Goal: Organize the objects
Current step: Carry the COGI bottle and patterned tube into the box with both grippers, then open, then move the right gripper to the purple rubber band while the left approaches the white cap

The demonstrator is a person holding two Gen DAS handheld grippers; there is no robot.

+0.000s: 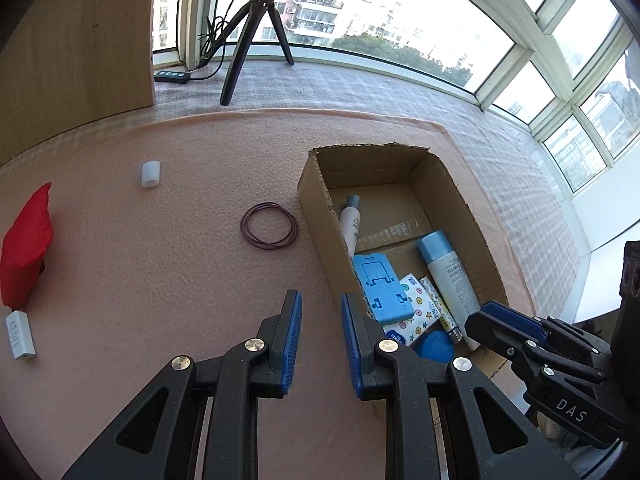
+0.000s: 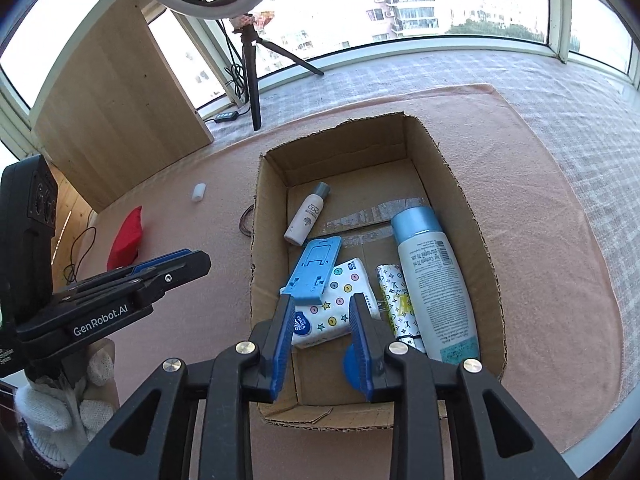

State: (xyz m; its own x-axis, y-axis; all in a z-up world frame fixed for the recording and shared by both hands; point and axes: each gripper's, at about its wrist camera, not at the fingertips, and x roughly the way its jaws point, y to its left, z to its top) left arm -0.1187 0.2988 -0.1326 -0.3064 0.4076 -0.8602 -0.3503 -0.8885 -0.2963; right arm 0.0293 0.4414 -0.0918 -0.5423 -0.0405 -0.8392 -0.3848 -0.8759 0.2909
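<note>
Both claws, left [image 1: 320, 304] and right [image 2: 322, 304], are spread and hold nothing. Rubber bands [image 1: 269, 225] lie just beside the box [image 1: 316, 216]; thin bands may slip from my pads, I think.

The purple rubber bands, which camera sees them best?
The left wrist view: the purple rubber bands lie in full sight on the pink mat. In the right wrist view the cardboard box hides all but a sliver.

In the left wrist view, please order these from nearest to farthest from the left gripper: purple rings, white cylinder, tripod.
1. Purple rings, just ahead of the left gripper, on the pink mat.
2. White cylinder, farther ahead, to the left.
3. Tripod, farthest, by the window.
</note>
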